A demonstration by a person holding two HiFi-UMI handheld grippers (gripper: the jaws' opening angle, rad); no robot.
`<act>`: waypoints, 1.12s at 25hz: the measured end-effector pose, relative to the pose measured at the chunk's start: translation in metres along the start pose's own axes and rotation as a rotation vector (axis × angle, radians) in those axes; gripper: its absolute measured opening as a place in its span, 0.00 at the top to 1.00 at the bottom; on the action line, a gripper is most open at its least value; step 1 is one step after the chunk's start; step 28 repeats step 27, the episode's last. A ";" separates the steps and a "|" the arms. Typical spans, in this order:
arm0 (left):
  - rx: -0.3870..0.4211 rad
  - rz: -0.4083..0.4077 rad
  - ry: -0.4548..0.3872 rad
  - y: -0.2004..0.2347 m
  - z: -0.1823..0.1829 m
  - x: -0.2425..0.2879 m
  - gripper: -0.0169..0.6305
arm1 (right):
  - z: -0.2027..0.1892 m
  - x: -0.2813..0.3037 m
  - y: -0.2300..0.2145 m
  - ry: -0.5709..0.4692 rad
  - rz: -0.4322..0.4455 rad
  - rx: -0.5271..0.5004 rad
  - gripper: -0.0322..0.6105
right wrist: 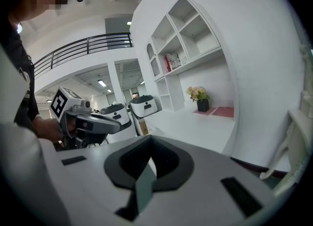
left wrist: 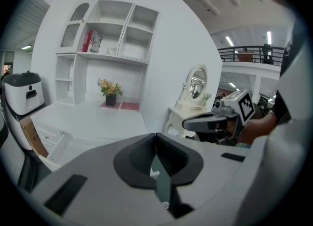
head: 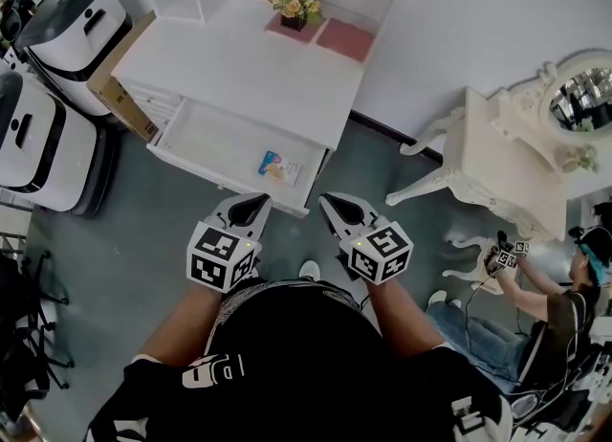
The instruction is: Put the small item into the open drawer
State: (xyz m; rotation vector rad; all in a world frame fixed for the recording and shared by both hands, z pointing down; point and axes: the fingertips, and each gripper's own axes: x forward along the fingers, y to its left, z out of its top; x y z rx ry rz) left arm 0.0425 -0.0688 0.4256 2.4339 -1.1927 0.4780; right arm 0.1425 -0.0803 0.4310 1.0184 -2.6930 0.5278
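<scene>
The white desk (head: 258, 72) has its drawer (head: 206, 134) pulled open toward me. A small blue and yellow packet (head: 277, 165) lies flat inside the drawer, near its right front corner. My left gripper (head: 251, 205) hovers just in front of the drawer's front edge, shut and empty. Beside it, my right gripper (head: 337, 209) is also shut with nothing in it, off the drawer's right corner. In the left gripper view the jaws (left wrist: 156, 136) meet and the right gripper (left wrist: 208, 121) shows alongside. In the right gripper view the jaws (right wrist: 149, 139) are together too.
A flower pot (head: 292, 2) and pink mats (head: 344, 38) sit at the back of the desk. White machines (head: 67, 24) and a cardboard box (head: 120, 96) stand at the left. A white vanity table (head: 507, 158) and a seated person (head: 555, 316) are at the right.
</scene>
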 end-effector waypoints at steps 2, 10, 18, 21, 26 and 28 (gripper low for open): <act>-0.002 0.001 -0.002 0.001 0.000 0.000 0.95 | 0.001 0.000 0.001 0.001 -0.001 -0.011 0.94; -0.010 0.011 -0.009 0.003 0.001 -0.002 0.95 | 0.004 0.002 0.003 0.002 0.006 -0.029 0.94; -0.013 0.008 -0.008 0.002 0.000 0.000 0.95 | 0.001 0.003 0.004 0.007 0.007 -0.025 0.94; -0.014 0.009 -0.010 0.003 0.001 0.001 0.95 | 0.001 0.003 0.003 0.009 0.009 -0.026 0.94; -0.014 0.007 -0.011 0.002 -0.001 0.002 0.95 | -0.002 0.003 0.002 0.011 0.008 -0.027 0.94; -0.014 0.007 -0.010 0.002 -0.002 0.002 0.95 | -0.002 0.003 0.002 0.011 0.009 -0.027 0.94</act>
